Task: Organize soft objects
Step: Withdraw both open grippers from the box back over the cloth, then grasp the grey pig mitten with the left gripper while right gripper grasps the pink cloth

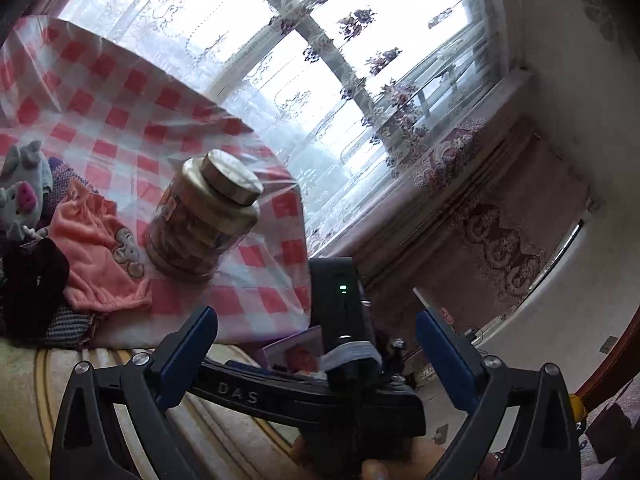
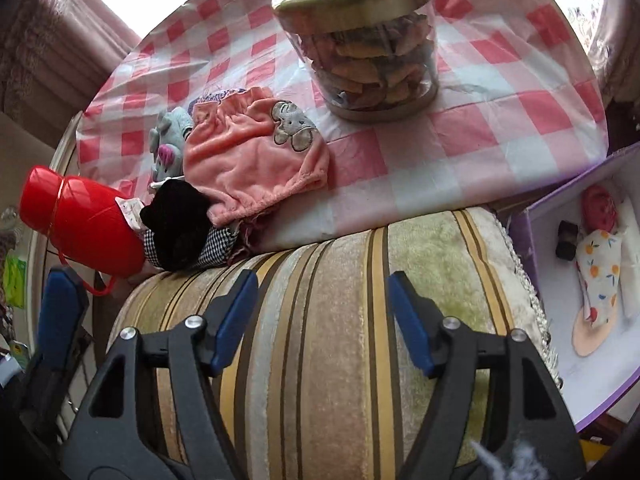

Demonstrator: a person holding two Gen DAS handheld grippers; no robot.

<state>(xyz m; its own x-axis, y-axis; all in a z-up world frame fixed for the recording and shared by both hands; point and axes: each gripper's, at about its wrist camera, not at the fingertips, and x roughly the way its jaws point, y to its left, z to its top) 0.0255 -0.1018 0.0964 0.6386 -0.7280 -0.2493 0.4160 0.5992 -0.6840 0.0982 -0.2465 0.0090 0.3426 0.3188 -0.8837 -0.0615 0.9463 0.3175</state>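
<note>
A pile of soft things lies on the checked tablecloth [image 2: 460, 136]. It holds a pink fleece garment with an elephant patch [image 2: 248, 160], a grey plush toy [image 2: 168, 144], a black cloth [image 2: 180, 224] and a houndstooth cloth [image 2: 216, 248]. The pile also shows at the left of the left wrist view, with the pink garment [image 1: 100, 256] and the plush toy [image 1: 24, 184]. My right gripper [image 2: 324, 320] is open and empty above a striped cushion [image 2: 320, 272], short of the pile. My left gripper [image 1: 316, 344] is open and empty, right of the pile.
A glass jar with a brass lid [image 2: 368, 52] stands on the table behind the pile, also seen in the left wrist view [image 1: 204, 216]. A red thermos [image 2: 80, 216] lies at the left. A purple box [image 2: 592, 280] at the right holds several soft items. A curtained window [image 1: 320, 60] is beyond.
</note>
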